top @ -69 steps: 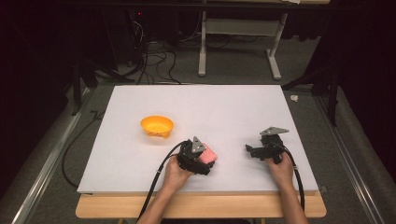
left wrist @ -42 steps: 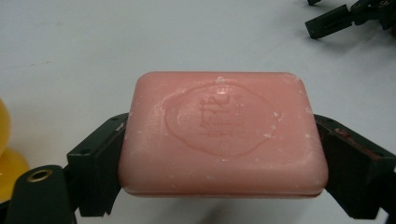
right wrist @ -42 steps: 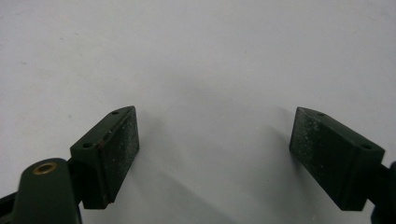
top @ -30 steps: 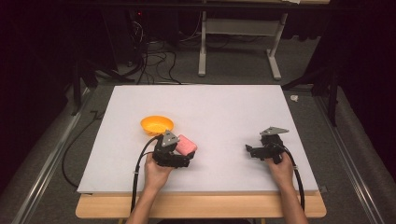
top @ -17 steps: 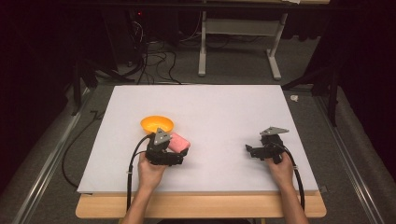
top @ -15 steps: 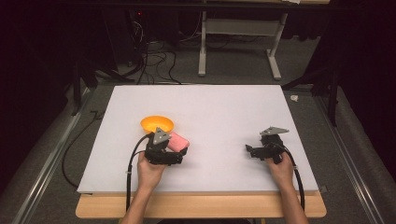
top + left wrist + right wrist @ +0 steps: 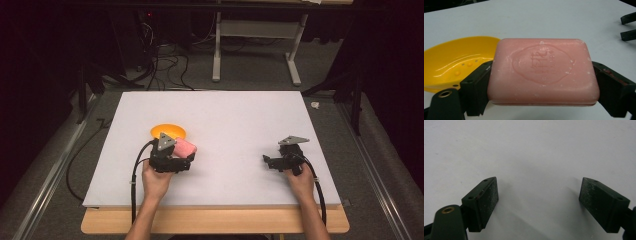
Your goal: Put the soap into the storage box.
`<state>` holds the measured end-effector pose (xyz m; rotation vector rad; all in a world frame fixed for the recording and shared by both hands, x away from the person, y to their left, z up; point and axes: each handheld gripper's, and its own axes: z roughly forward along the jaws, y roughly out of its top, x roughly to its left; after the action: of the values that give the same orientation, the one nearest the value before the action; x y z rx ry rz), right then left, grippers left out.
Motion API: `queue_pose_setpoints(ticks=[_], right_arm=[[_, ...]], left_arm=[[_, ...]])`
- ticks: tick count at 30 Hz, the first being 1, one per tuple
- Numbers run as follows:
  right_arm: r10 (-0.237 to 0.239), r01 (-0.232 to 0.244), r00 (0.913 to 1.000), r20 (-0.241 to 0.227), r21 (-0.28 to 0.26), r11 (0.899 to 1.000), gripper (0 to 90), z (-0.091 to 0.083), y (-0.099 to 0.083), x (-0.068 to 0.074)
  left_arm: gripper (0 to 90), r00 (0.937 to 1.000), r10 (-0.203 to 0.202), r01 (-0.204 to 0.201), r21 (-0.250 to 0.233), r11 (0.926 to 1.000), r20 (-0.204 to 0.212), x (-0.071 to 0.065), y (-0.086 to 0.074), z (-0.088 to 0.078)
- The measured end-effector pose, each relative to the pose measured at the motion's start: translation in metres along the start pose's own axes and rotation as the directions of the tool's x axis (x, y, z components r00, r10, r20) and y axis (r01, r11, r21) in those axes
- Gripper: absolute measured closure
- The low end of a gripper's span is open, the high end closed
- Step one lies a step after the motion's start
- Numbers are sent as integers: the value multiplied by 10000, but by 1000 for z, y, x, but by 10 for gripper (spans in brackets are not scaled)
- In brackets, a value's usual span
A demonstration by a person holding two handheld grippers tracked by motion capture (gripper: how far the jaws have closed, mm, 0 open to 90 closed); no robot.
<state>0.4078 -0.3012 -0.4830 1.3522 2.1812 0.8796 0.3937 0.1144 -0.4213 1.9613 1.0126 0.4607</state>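
Left gripper [image 7: 541, 100] clamped pink soap bar [image 7: 543, 71] across short ends — hard, slick, likely to squirt; yellow soap dish [image 7: 456, 61] just beside. Right gripper [image 7: 539, 202] gaped, empty.

On the table [image 7: 240, 115], the soap dish [image 7: 165, 131] lies left of the middle. The bar of soap [image 7: 184, 148] sits between the left gripper's [image 7: 186, 159] jaws, just beside the dish, toward the right. The right gripper [image 7: 266, 161] rests well apart at the right.
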Motion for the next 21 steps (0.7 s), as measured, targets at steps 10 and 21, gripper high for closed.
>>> queue_pose_setpoints(ticks=[10, 21], right_arm=[[-2, 2, 10000, -1, -2, 10000, 166, 0, 0, 0], [-18, 18, 10000, -3, -6, 10000, 166, 0, 0, 0]], left_arm=[[137, 9994, -250, 251, 54, 9997, -254, 10, 4, -3], [137, 9962, -546, 552, 75, 9984, -684, 25, 10, -7]])
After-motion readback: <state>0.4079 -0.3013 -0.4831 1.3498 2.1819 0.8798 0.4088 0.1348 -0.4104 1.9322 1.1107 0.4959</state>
